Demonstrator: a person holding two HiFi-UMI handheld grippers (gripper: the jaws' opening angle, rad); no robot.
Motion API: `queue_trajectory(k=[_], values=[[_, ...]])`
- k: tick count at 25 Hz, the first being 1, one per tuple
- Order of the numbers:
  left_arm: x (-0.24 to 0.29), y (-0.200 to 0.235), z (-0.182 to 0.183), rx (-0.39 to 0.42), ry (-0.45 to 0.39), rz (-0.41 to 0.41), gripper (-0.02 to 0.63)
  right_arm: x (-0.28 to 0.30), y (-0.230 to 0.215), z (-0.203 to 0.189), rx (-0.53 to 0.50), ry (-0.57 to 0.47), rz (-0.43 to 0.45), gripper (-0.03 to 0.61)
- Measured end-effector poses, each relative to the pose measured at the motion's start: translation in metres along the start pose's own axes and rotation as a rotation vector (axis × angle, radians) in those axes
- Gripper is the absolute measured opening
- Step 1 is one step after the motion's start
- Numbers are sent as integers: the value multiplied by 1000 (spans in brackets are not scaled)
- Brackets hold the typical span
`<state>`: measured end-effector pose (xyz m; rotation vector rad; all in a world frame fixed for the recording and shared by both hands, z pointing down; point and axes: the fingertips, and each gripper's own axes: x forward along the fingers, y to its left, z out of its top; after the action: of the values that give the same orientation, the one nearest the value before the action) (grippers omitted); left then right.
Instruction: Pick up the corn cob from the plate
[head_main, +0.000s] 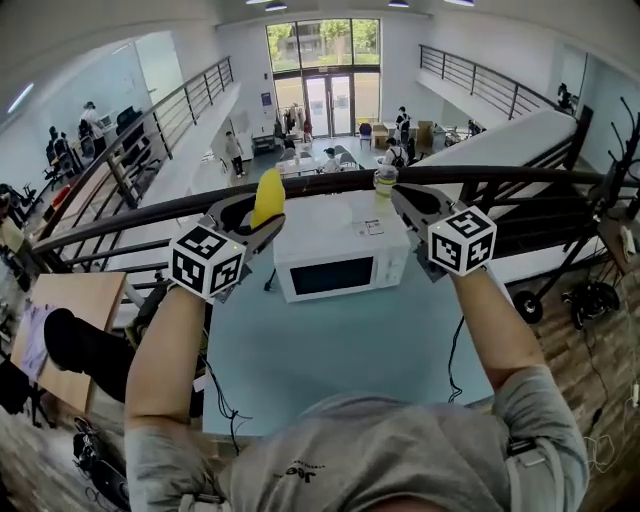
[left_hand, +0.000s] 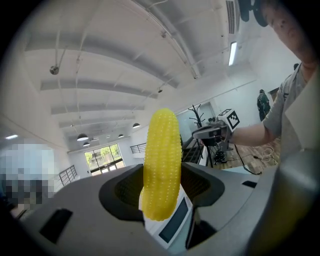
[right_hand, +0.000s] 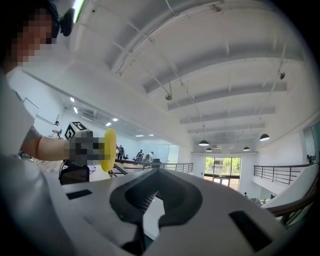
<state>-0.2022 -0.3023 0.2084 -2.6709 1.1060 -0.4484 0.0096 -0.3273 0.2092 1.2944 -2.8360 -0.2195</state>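
Head view | 1 corn cob (head_main: 268, 198) gripped by left tool (head_main: 258, 213) | right tool (head_main: 402, 197) closed, empty | 1 microwave (head_main: 340, 262)

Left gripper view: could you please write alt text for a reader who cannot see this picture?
A yellow corn cob stands nearly upright, clamped in the left gripper, with a white microwave showing below it. Behind it, at the right, a person's arm holds up the right gripper in a bright hall with a white ceiling.
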Motion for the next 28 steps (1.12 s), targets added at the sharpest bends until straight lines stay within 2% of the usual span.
queue_trajectory(k=[6,9,13,21,28], values=[[9,-75,-16,-107,47,83,245,-57,-5,-28,-17,28,126,15],[14,-105,-23,-163,57,121,245,-78,-10,-44,4,38,188,15],[20,-133,-27,-224,65,146,245,-97,-19,-57,45,38,229,15],[28,-159,-41,-269,69,120,245,-118,-20,-80,93,62,229,15],[18,-147,-86,-333,59,44,245,-105,6,-110,137,113,171,15]])
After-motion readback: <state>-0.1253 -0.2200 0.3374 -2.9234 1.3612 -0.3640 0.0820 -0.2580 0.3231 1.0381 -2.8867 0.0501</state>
